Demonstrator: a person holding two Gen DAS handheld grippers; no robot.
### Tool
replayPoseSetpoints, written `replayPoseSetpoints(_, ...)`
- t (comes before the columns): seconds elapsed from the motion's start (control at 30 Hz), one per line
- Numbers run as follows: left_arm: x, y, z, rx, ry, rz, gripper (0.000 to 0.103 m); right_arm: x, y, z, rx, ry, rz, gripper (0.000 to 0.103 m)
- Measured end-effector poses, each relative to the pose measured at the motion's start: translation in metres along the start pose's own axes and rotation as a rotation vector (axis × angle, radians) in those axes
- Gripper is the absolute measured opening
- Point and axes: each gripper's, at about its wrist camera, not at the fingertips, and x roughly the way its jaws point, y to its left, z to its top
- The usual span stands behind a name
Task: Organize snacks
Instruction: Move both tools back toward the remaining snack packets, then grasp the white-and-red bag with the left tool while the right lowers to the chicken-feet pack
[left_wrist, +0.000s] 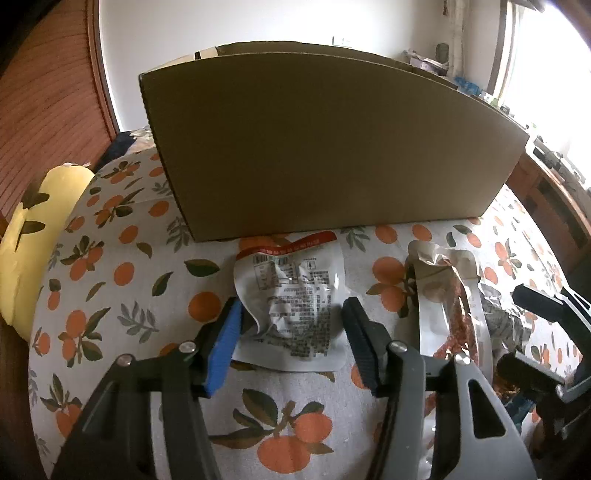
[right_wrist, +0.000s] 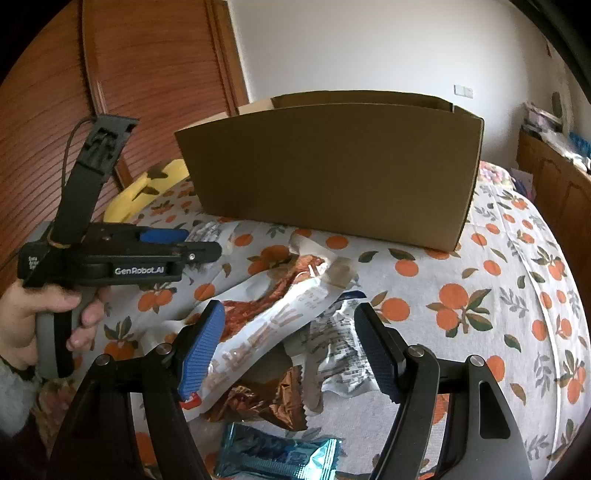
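— What do we see under everything?

— We see a bedspread (left_wrist: 122, 280) printed with oranges and green leaves, covering the bed.

— And at its left edge?

— We find a yellow pillow (left_wrist: 33, 236) with dark leaf shapes, touching the bedspread's border. Behind it we see a reddish wooden slatted door (right_wrist: 147, 74).

— And further back?

— We see a white wall (right_wrist: 369, 44) with a small switch plate (right_wrist: 463, 91). To the right we make out a wooden cabinet (right_wrist: 554, 177) with cluttered things on top, too blurred to name, near a bright window (left_wrist: 546, 55).
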Motion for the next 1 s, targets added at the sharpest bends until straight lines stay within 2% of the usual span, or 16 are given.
replayPoseSetpoints(0.13, -0.002, 0.001, -0.003, -0.004, -0.015, -0.011, 0.055, 0.0, 0.002, 0.0, -0.007, 0.002, 0.002, 0.074)
replayPoseSetpoints(0.23, -0.006, 0.003, -0.008, 0.001, -0.035, -0.025, 0.044, 0.001, 0.0, 0.0, -0.002, 0.012, 0.009, 0.074)
replayPoseSetpoints(0.27, -0.009, 0.004, -0.009, -0.002, -0.04, -0.032, 0.032, 0.002, -0.001, 0.001, 0.002, 0.018, 0.01, 0.074)
replayPoseSetpoints(0.37, -0.014, 0.005, -0.014, 0.008, -0.031, -0.075, 0.032, 0.005, -0.004, 0.002, 0.018, 0.034, 0.013, 0.074)
replayPoseSetpoints(0.63, -0.018, 0.01, -0.019, 0.018, -0.052, -0.116, 0.03, 0.01, -0.004, 0.003, 0.024, 0.062, -0.012, 0.074)
replayPoseSetpoints(0.7, -0.023, 0.016, -0.021, 0.006, -0.062, -0.127, 0.0, 0.011, -0.004, 0.003, 0.024, 0.065, -0.012, 0.074)
replayPoseSetpoints(0.87, -0.024, 0.023, -0.026, -0.011, -0.044, -0.142, 0.0, 0.011, -0.001, 0.008, 0.028, 0.073, -0.006, 0.074)
replayPoseSetpoints(0.93, -0.02, 0.026, -0.027, -0.042, -0.031, -0.143, 0.003, 0.01, 0.002, 0.01, 0.024, 0.071, -0.004, 0.074)
replayPoseSetpoints(1.0, -0.022, 0.029, -0.025, -0.077, -0.037, -0.162, 0.013, 0.008, 0.005, 0.011, 0.02, 0.067, -0.001, 0.074)
